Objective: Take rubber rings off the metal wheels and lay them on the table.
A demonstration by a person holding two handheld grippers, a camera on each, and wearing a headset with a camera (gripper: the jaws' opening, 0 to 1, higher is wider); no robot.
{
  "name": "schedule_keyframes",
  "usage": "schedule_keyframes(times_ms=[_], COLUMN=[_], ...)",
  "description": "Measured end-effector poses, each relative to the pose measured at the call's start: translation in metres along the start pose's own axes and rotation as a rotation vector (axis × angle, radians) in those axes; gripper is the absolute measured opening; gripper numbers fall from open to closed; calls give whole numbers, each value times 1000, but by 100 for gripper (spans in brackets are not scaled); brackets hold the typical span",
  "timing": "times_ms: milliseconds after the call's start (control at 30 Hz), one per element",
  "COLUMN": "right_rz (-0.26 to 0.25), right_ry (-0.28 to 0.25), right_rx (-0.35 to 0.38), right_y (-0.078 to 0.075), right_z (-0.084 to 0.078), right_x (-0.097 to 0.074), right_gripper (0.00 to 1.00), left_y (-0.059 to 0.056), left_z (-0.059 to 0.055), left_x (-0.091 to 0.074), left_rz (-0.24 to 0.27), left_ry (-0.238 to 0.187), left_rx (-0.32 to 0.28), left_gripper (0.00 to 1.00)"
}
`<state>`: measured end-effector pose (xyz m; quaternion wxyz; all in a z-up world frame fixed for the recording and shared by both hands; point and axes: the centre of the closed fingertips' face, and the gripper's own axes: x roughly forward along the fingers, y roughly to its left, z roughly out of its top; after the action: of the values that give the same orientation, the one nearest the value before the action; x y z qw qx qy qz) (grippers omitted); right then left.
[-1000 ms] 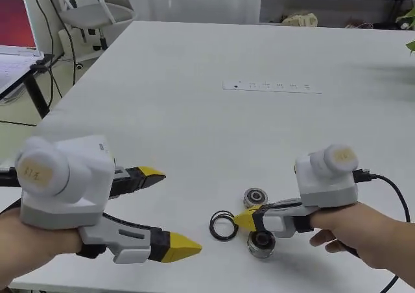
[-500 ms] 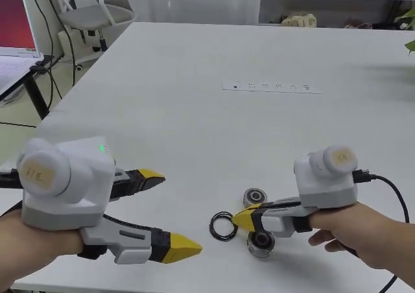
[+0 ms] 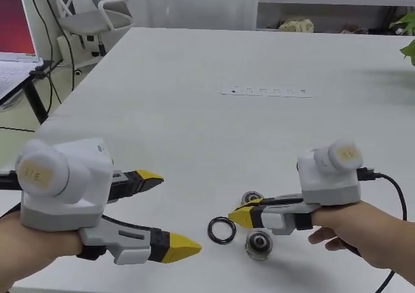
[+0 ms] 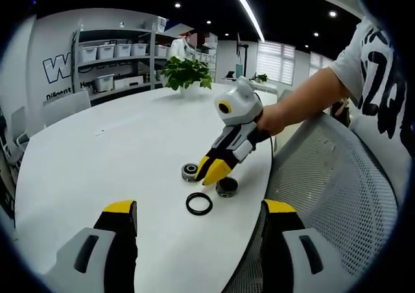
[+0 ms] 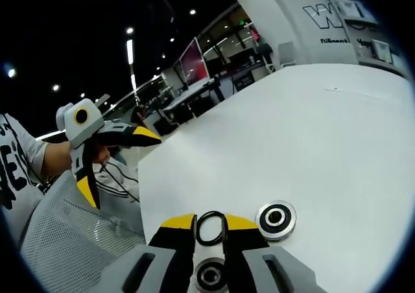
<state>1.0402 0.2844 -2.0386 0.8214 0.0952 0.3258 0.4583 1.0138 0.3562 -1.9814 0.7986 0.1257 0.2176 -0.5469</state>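
Observation:
A black rubber ring (image 3: 211,229) lies flat on the white table (image 3: 214,131), also seen in the left gripper view (image 4: 188,204) and the right gripper view (image 5: 212,214). Two metal wheels sit by it, one farther (image 3: 251,198) (image 4: 190,171) (image 5: 276,219) and one nearer (image 3: 259,244) (image 4: 227,187) (image 5: 212,277). My right gripper (image 3: 237,216) (image 5: 209,223) (image 4: 211,171) hovers just right of the ring, between the wheels, jaws a narrow gap apart and holding nothing. My left gripper (image 3: 167,210) (image 4: 199,207) (image 5: 120,164) stays wide open to the left, pointing at the ring.
A flat white strip (image 3: 266,91) lies mid-table, far from the work. Office chairs (image 3: 97,11) stand beyond the far edge and a mesh chair (image 4: 324,176) sits at the near edge. The table's front edge runs close below both grippers.
My right gripper has lifted slightly, so the nearer wheel now shows whole below it. The ring, the wheels and the left gripper have kept their places; the head camera shifted a little.

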Motion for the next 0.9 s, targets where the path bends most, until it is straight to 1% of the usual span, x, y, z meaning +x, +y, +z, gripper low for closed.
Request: schedule_keyframes(times_ms=[67,267,367,500,733,900], right_rz=[-2,-6,-9,-25,-52,-81], right_ry=[-20,-36,-48,-68,-67,-54], right_rx=[9,-20,-33,-55,-133,-224], right_y=[0,5,8,8,10,12], right_z=[4,12,15,19,22,20], right_x=[-3,-13,-21,-34,-54,-68], right_gripper=[15,19,23,25,34,41], left_y=[0,-1,-1,-2,-3,-2], left_z=[1,5,6,7,8,10], left_x=[0,-1,-1,-3,-4,-5], left_rz=[1,2,5,9,16,19], left_ry=[-1,-2,-3,-5,-3,-6], left_rx=[-2,0,-1,-4,-7,-4], left_gripper=[76,76,76,76,76,76])
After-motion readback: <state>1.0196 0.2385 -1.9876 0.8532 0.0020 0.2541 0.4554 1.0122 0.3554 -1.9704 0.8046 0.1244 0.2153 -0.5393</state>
